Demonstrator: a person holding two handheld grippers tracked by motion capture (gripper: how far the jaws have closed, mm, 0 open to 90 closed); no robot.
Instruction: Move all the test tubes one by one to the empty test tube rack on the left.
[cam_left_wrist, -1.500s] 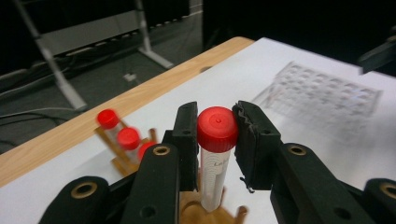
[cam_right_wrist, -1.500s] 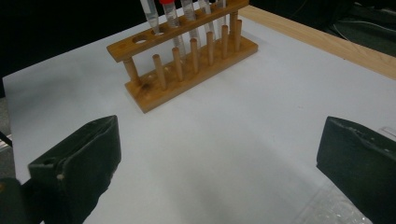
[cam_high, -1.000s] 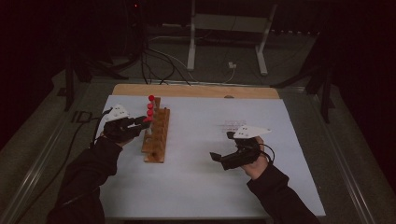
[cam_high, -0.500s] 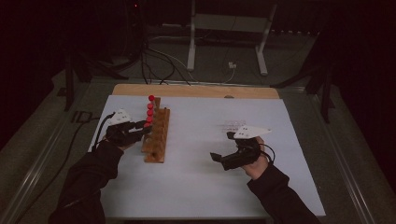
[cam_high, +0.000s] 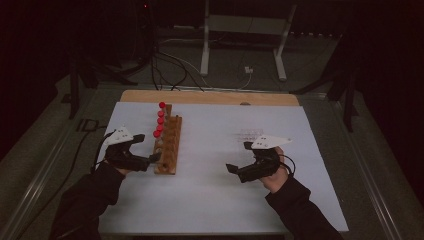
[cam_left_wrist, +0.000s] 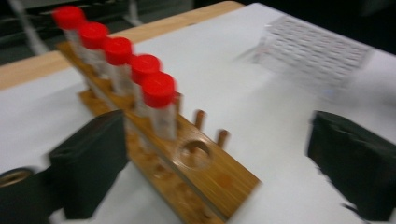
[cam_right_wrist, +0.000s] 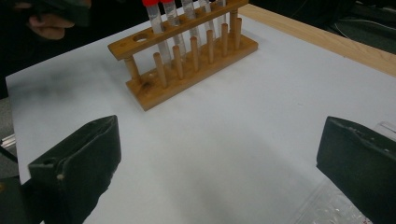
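1. The wooden rack (cam_high: 169, 145) stands on the white sheet's (cam_high: 220, 200) left half, with five red-capped tubes (cam_left_wrist: 159, 105) in its far holes.
2. The left gripper (cam_high: 143, 148) sits beside the rack's near end; its jaws have just been opening and now stand wide, nothing between them.
3. The right gripper (cam_high: 236, 161) hangs well apart over bare sheet, agape and empty.

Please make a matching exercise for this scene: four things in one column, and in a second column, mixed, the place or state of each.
Things:
1. red-capped clear tubes
2. wooden tube rack
3. left gripper
4. right gripper

Places or states:
A. open, beside the rack's near end
B. on the white sheet, left half
C. standing in the rack
D. open over bare white sheet

Pairs: 1-C, 2-B, 3-A, 4-D
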